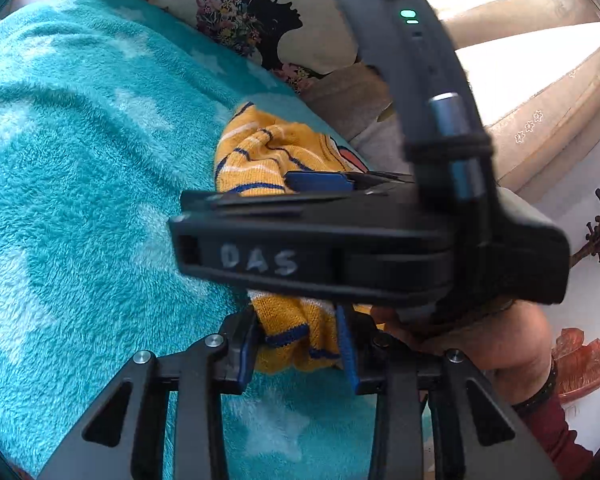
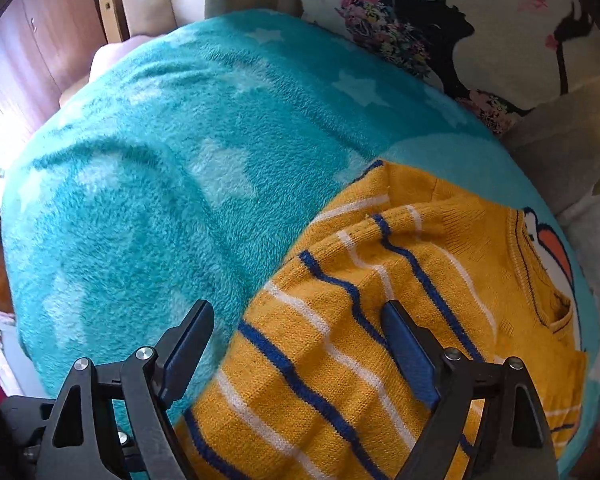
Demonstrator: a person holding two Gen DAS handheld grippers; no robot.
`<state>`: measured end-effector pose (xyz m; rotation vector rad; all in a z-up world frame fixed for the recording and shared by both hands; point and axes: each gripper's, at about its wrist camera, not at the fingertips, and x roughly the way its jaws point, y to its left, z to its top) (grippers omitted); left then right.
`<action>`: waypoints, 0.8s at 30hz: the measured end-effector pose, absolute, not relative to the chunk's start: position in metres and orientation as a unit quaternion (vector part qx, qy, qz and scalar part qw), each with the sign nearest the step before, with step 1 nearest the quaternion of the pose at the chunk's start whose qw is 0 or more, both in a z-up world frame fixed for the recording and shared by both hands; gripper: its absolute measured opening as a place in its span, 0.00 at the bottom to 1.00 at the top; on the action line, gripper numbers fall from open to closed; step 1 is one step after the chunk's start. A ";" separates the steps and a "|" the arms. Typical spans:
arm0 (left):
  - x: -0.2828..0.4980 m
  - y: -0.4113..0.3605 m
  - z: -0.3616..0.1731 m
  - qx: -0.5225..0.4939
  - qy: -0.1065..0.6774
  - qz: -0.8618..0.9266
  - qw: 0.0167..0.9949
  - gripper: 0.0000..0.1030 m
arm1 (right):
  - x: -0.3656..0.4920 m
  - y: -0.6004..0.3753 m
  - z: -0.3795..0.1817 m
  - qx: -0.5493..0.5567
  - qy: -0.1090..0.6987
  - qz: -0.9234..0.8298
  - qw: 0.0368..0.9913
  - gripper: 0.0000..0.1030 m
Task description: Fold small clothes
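Note:
A yellow knit sweater (image 2: 340,320) with blue and white stripes lies crumpled on a teal star-print blanket (image 2: 140,184), at its right side. My right gripper (image 2: 296,340) hovers open and wide over the sweater's left edge. One blue pad (image 2: 408,352) is above the knit, the other above the blanket. In the left wrist view, my left gripper (image 1: 298,354) has a bunched fold of the sweater (image 1: 296,332) pressed between its blue pads. The right tool's black housing (image 1: 320,256) crosses that view and hides most of the garment.
A white pillow with a floral silhouette print (image 2: 440,28) lies behind the blanket, with grey fabric (image 2: 560,148) to its right. A wooden wardrobe (image 2: 32,48) stands far left. A hand (image 1: 504,344) in a dark red sleeve holds the right tool.

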<state>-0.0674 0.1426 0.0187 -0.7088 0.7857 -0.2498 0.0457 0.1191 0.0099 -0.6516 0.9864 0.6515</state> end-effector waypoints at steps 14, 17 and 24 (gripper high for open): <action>-0.110 0.145 0.093 -0.300 0.313 -0.153 0.888 0.32 | 0.049 -0.056 0.104 -0.086 0.363 0.307 0.875 0.14; -0.100 0.137 0.093 -0.293 0.321 -0.150 0.888 0.35 | 0.056 -0.139 0.115 -0.003 0.354 0.269 0.896 0.13; -0.059 0.089 0.067 -0.276 0.383 -0.172 0.864 0.35 | 0.049 -0.285 0.052 0.135 0.419 0.181 0.879 0.14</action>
